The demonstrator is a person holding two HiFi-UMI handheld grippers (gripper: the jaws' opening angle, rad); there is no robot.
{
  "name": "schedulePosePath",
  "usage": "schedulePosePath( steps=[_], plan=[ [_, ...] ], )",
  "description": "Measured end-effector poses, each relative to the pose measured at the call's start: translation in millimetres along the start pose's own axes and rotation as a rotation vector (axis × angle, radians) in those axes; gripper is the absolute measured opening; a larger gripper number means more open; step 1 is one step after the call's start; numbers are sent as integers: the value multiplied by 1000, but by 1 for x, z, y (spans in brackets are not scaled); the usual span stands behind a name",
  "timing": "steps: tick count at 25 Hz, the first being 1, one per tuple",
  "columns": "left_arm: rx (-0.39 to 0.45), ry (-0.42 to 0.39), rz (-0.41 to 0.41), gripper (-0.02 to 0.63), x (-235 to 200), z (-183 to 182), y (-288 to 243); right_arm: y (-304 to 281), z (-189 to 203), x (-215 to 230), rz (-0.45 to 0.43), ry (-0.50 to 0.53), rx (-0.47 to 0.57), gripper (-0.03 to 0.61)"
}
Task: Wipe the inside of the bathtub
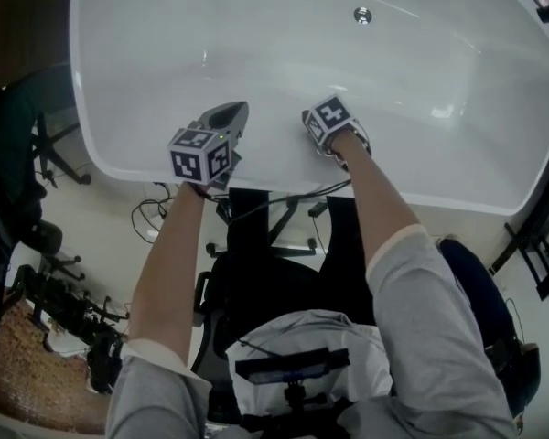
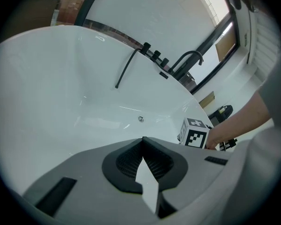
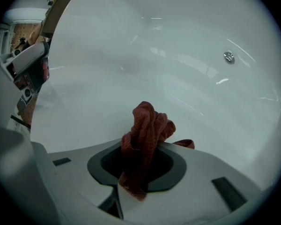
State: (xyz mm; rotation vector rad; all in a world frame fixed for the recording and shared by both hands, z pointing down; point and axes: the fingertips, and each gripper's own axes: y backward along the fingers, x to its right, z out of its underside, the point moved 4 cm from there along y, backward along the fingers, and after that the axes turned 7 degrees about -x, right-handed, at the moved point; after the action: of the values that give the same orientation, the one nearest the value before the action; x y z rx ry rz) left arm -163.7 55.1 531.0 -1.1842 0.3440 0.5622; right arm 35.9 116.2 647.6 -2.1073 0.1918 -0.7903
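Both forearms stretched forward over bathtub near rim; left claw tips pressed together, nothing between, at rim; right claw clamped on crumpled rust-red terry cloth inside bathtub; walls glossy white, smoothly curved; small round metal drain.

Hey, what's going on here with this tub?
A person is working at a white bathtub with a hand-held gripper in each hand. The right hand-held gripper is clamped on a bunched reddish-brown cloth, held close to the tub's inner wall. The left hand-held gripper is shut and empty, near the front rim.
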Motion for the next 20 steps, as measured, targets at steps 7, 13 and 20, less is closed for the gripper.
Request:
schedulePosePath(
  steps=[7, 13, 20],
  plan=[
    [43, 19, -18, 8, 0, 5, 26, 7, -42, -109, -178, 75, 73, 110],
    [52, 45, -46, 8, -7, 8, 38, 16, -43, -130, -152, 108, 118, 110],
    [79, 42, -22, 8, 9, -1, 45, 32, 29, -48, -51, -54, 59, 112]
  ],
)
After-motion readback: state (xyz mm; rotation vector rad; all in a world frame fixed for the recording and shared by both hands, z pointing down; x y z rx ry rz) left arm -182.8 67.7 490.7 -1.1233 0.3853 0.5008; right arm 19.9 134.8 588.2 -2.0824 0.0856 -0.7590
